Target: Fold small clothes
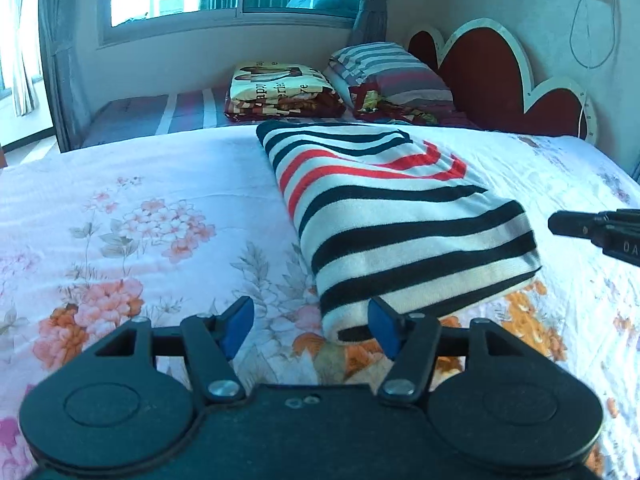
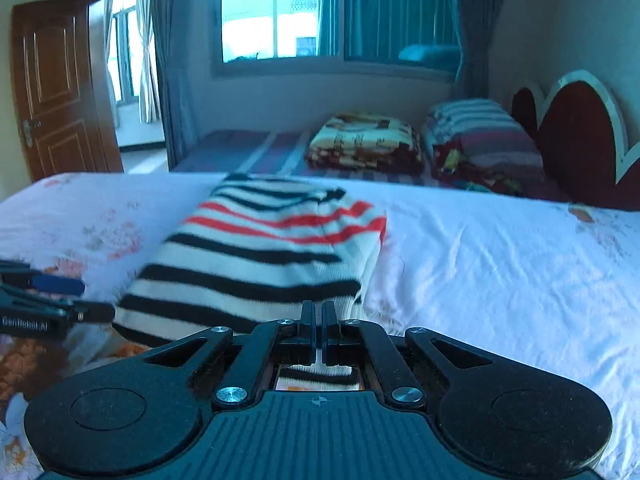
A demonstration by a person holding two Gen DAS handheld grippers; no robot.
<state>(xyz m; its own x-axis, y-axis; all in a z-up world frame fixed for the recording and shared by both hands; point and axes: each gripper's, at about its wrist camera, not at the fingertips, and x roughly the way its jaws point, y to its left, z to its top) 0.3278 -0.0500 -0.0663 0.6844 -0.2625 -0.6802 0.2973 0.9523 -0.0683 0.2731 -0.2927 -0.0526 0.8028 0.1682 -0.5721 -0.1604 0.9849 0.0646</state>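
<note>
A folded garment [image 1: 400,216] with black, white and red stripes lies on the floral bedsheet [image 1: 140,220]. My left gripper [image 1: 312,328] is open at the garment's near corner. That corner lies loosely between the blue pads [image 1: 240,326], and neither pad presses on it. In the right wrist view the left gripper [image 2: 80,300] sits at the left side of the garment [image 2: 256,264]. My right gripper [image 2: 319,312] is shut with nothing in it, hovering by the garment's near end. In the left wrist view the right gripper [image 1: 560,224] shows just clear of the garment's right edge.
At the far side a folded printed blanket [image 1: 280,90] and a striped pillow [image 1: 388,72] rest by the red heart-shaped headboard [image 1: 480,64]. A window [image 2: 280,12] is behind them, and a wooden door [image 2: 56,88] stands at the left.
</note>
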